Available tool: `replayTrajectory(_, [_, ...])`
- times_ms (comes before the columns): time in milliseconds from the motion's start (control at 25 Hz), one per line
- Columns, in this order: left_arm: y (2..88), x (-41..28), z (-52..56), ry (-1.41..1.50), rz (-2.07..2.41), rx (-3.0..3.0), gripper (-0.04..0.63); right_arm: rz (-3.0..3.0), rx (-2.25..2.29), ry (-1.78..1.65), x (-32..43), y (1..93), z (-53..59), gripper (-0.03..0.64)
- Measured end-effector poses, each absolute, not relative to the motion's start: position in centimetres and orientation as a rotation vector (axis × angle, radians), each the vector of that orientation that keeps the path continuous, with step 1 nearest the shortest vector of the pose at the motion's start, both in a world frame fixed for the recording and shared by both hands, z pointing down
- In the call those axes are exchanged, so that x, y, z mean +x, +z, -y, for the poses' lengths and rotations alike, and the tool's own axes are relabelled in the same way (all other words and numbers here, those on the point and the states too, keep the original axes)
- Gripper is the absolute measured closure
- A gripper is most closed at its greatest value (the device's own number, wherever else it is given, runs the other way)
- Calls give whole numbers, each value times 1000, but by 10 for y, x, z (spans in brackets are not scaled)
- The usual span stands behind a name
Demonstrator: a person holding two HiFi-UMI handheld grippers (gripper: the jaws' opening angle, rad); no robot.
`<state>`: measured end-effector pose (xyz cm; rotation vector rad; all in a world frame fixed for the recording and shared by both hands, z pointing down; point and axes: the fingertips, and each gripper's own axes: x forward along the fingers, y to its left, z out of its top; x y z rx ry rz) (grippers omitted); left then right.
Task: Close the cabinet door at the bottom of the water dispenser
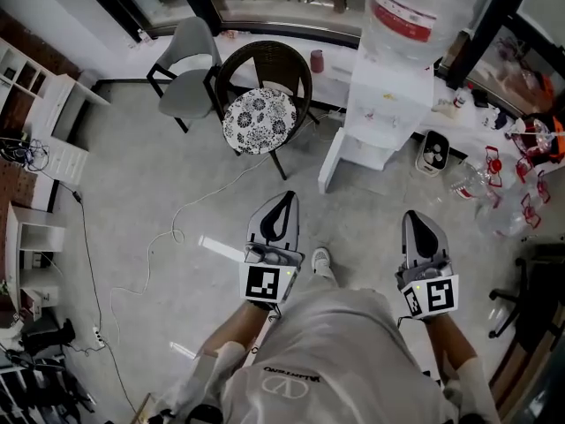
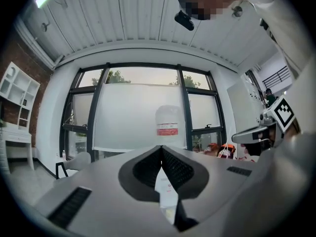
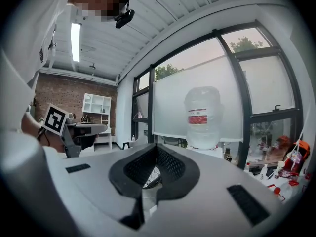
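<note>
My left gripper (image 1: 287, 197) and right gripper (image 1: 413, 216) are both closed tip to tip, with nothing held. The tall white water dispenser (image 1: 388, 104) stands ahead by the window. Its clear plastic bottle (image 1: 410, 11) carries a red label, but the print is too small to read. The dispenser's white bottom cabinet door (image 1: 328, 162) hangs open to the left, well apart from both grippers, with bare grey floor (image 1: 362, 219) between. Only the head view shows the door; the gripper views catch just the bottle.
</note>
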<state>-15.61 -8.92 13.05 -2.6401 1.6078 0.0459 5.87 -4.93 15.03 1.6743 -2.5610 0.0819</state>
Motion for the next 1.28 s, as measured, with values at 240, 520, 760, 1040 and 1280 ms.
replayTrajectory(240, [143,-158,120,37,-1569,-2698,588,2547,1689,95,41,155,78,603])
replayTrajectory(520, [153,-144,137,40,-1535,-2751,588,2524,1687,94,43,157,93,603])
replayTrajectory(760, [170,-132,147,25,-1546,-2768,588,2525,1665,148,49,175,106,603])
replayTrajectory(1040, [188,-115,157,-10,-1574,-2759,588,2579,1634,120,45,187,137,603])
replayTrajectory(1280, [232,-105,175,37,-1629,-2723,588,2689,1564,137,42,225,163,603])
